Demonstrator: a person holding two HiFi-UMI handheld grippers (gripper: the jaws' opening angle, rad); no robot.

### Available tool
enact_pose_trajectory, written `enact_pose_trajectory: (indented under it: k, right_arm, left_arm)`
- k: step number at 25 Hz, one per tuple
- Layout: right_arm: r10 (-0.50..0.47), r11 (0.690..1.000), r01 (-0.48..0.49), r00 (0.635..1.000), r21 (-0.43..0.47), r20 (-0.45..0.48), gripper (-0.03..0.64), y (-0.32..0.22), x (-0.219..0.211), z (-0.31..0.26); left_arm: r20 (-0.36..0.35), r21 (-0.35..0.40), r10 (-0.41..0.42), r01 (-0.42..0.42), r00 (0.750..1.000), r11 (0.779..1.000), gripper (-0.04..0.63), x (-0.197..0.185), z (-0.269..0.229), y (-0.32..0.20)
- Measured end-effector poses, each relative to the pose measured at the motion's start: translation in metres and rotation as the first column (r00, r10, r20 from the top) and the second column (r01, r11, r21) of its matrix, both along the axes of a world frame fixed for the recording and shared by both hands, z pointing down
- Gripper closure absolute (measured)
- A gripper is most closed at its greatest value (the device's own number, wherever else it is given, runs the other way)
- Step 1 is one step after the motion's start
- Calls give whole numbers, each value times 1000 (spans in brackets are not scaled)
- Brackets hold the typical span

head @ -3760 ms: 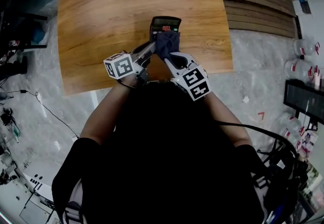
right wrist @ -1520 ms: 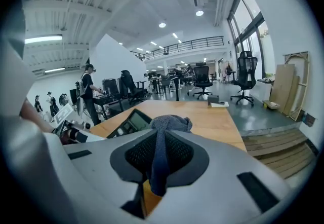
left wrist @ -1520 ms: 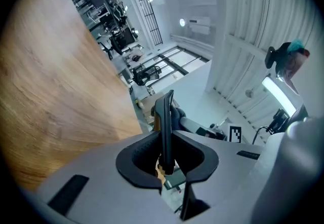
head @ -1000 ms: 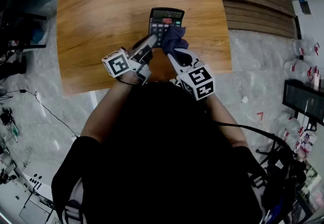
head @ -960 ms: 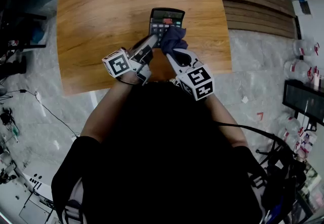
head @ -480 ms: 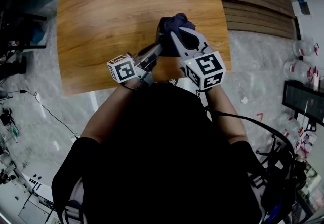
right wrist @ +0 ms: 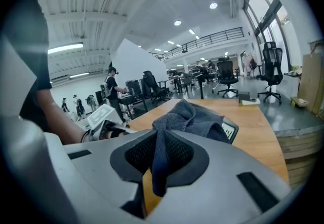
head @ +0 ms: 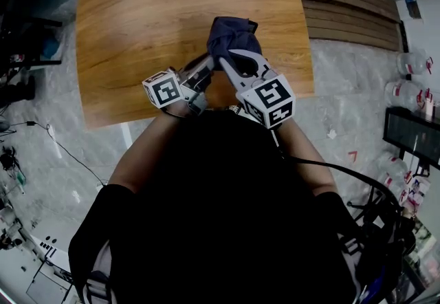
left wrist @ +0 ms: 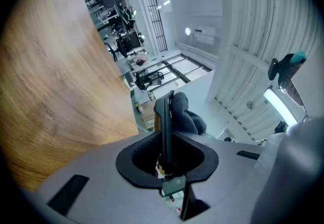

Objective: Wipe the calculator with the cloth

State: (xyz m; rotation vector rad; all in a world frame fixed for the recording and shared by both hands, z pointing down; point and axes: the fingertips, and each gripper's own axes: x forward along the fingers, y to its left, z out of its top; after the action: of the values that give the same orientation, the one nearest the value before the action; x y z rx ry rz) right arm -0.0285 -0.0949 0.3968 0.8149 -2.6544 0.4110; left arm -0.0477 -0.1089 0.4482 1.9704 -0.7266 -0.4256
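In the head view a dark blue cloth lies bunched over the calculator and hides it completely. My left gripper reaches in from the left and is shut on the black calculator, which stands edge-on between its jaws in the left gripper view, with the cloth against its far side. My right gripper is shut on a fold of the cloth. Only one corner of the calculator shows under the cloth in the right gripper view.
Both grippers work near the front edge of a wooden table. Stacked wooden slats lie on the floor to the right, with bottles further right. Cables and gear crowd the floor at left.
The right gripper has carried the cloth up and over the calculator; the keys and display seen a second ago are now covered. The left gripper has stayed put.
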Motion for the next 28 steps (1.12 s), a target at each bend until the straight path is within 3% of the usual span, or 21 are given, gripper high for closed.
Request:
enact_pose_trajectory:
  k: [3, 6, 9, 14, 21, 24, 28]
  right_arm:
    - [-76, 996, 77, 997, -55, 19, 572, 28, -8, 14]
    - [-139, 988, 139, 990, -72, 14, 572, 49, -10, 25]
    - [-114, 990, 114, 993, -77, 7, 572, 47, -3, 33]
    - [-34, 999, 34, 999, -29, 6, 572, 33, 11, 40]
    - [27, 986, -42, 995, 159, 94, 572, 9, 11, 10]
    - [27, 978, -48, 994, 201, 108, 572, 8, 14, 5]
    - [99, 967, -125, 987, 224, 127, 572, -4, 42, -2]
  left_arm:
    - [-22, -26, -41, 40, 999, 999, 525, -14, 5, -8]
    - [-109, -52, -84, 79, 990, 996, 525, -26, -6, -18]
    - [-193, -53, -102, 93, 976, 994, 525, -31, -27, -27]
    - [-357, -88, -116, 90, 927, 992, 525, -25, -56, -30]
    - [-431, -148, -82, 19, 899, 989, 525, -4, -62, -16]
    - [-425, -135, -87, 32, 901, 990, 525, -8, -63, -17]
    - [-420, -120, -98, 51, 902, 991, 525, -21, -67, -21]
